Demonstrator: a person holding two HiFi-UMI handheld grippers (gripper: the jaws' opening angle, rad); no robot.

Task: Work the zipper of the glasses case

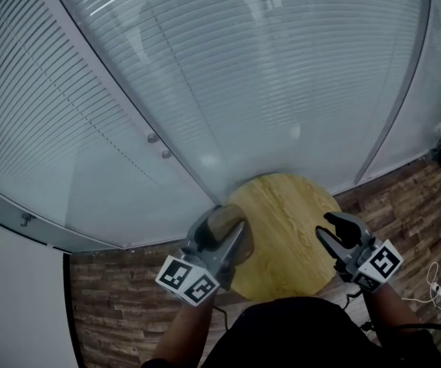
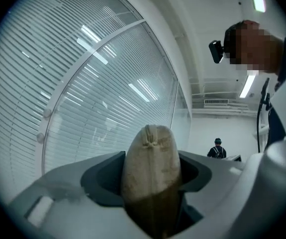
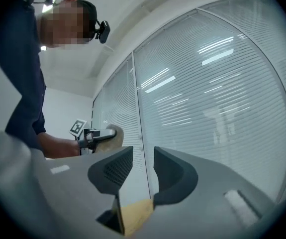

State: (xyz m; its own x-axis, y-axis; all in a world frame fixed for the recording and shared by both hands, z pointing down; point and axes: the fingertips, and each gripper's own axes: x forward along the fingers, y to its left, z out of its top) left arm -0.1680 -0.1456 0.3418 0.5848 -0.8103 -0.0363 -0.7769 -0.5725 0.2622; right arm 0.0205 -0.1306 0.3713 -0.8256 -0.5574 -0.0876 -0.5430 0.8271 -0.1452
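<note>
The glasses case (image 1: pixel 222 222) is a beige, rounded fabric pouch. My left gripper (image 1: pixel 228 240) is shut on it and holds it above the left rim of the round wooden table (image 1: pixel 289 228). In the left gripper view the case (image 2: pixel 151 176) stands on end between the jaws, its seamed tip toward the window, and fills the gap of the left gripper (image 2: pixel 150 171). My right gripper (image 1: pixel 327 228) hovers over the table's right side, apart from the case. Its jaws (image 3: pixel 143 166) stand a little apart with nothing between them. The right gripper view shows the case (image 3: pixel 116 132) far off at the left.
A curved glass wall with horizontal blinds (image 1: pixel 228 75) runs just behind the table. Wood-pattern floor (image 1: pixel 120 305) surrounds the table, with a white cable (image 1: pixel 435 286) at the right. A person (image 2: pixel 217 148) stands far away down the room.
</note>
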